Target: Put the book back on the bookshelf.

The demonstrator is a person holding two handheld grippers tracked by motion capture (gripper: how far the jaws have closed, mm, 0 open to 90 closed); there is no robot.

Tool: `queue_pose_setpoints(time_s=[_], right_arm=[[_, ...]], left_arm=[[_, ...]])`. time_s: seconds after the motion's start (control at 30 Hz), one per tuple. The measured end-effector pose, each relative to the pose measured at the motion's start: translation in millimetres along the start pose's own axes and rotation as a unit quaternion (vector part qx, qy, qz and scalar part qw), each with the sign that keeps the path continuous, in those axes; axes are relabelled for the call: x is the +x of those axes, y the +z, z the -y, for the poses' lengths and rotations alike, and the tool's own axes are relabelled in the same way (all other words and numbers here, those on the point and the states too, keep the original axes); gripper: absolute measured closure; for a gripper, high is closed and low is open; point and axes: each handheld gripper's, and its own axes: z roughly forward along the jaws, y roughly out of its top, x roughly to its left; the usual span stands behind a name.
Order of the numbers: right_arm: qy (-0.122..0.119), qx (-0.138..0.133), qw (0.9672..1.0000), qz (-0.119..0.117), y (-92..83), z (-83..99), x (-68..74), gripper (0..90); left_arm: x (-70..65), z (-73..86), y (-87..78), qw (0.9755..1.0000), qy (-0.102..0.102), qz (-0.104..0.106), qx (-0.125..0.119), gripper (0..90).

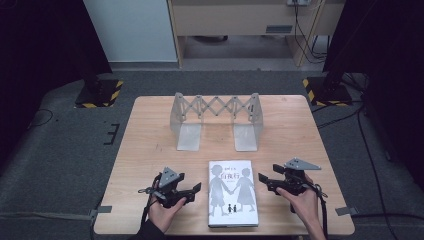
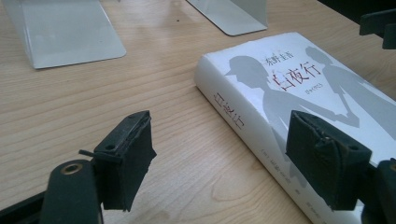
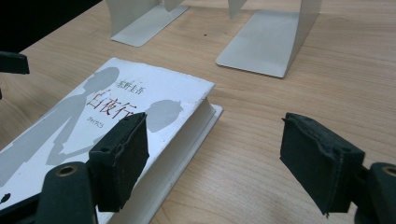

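Note:
A white hardcover book [image 1: 232, 192] with grey figures on its cover lies flat near the table's front edge, its spine to the left. Just left of it, my left gripper [image 1: 194, 192] points at the spine, open, with bare tabletop between its jaws. In the left gripper view the book [image 2: 289, 88] lies ahead right of my left gripper [image 2: 219, 140]. My right gripper [image 1: 264, 182] hovers just right of the book, open with nothing between its jaws. In the right gripper view the book's page edge [image 3: 201, 121] lies ahead left of my right gripper [image 3: 212, 140].
An expandable metal book rack [image 1: 216, 112] with two flat foot plates [image 1: 189, 136] [image 1: 246, 136] stands at the middle of the wooden table [image 1: 150, 150], behind the book. Stands with yellow-black striped bases [image 1: 100, 92] [image 1: 327, 90] sit on the floor beyond both far corners.

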Motion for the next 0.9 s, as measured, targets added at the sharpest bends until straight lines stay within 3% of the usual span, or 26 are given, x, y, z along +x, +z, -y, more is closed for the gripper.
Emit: queue_pose_setpoints(time_s=[0.9], right_arm=[[-0.007,0.030,0.9990,-0.032,18.1,8.6,19.4,24.5]], left_arm=[[-26.1,5.5,18.8,0.9987,0.021,0.037,0.028,22.8]])
